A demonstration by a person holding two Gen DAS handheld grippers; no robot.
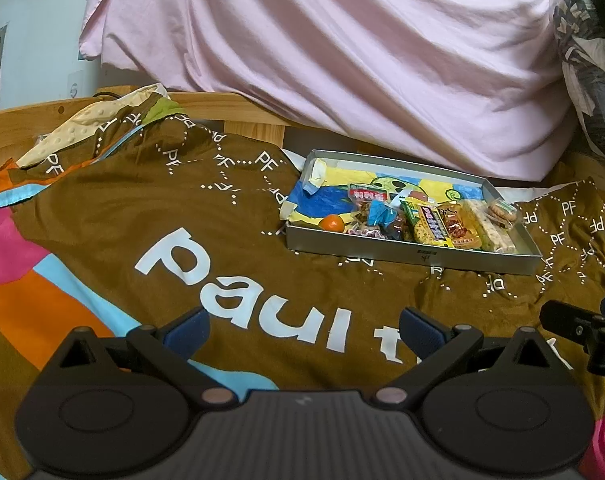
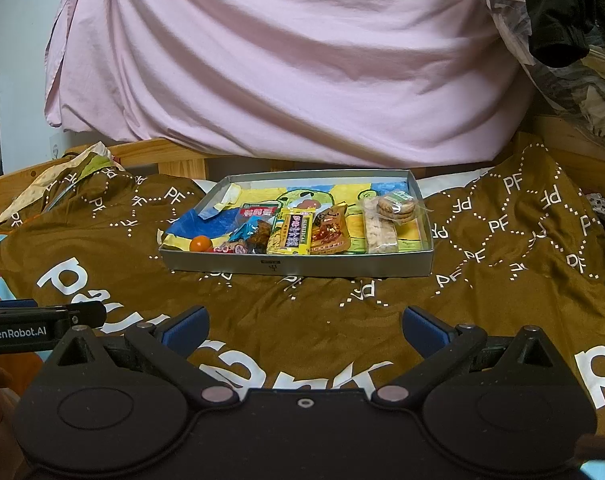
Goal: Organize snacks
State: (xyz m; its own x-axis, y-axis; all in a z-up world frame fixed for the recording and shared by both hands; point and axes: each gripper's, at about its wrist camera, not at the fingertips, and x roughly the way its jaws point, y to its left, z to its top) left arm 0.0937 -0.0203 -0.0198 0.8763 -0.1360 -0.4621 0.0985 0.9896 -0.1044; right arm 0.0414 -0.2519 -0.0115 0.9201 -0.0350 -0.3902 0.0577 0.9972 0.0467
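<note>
Here, both the left hand-held gripper [image 1: 302, 330] and right hand-held gripper [image 2: 302, 330] hovered spread and empty above the bed [image 2: 310, 320], well short of the tray [image 2: 294, 266] of snacks [image 2: 302, 232], which likely called for a slow, level approach.

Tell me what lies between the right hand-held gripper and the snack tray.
Only brown printed blanket between right hand-held gripper and tray, per right wrist view.

brown printed quilt [image 2: 302, 320], pink sheet [image 2: 282, 60] draped behind, wooden bed frame [image 2: 174, 158], black garment [image 2: 562, 20]
</note>
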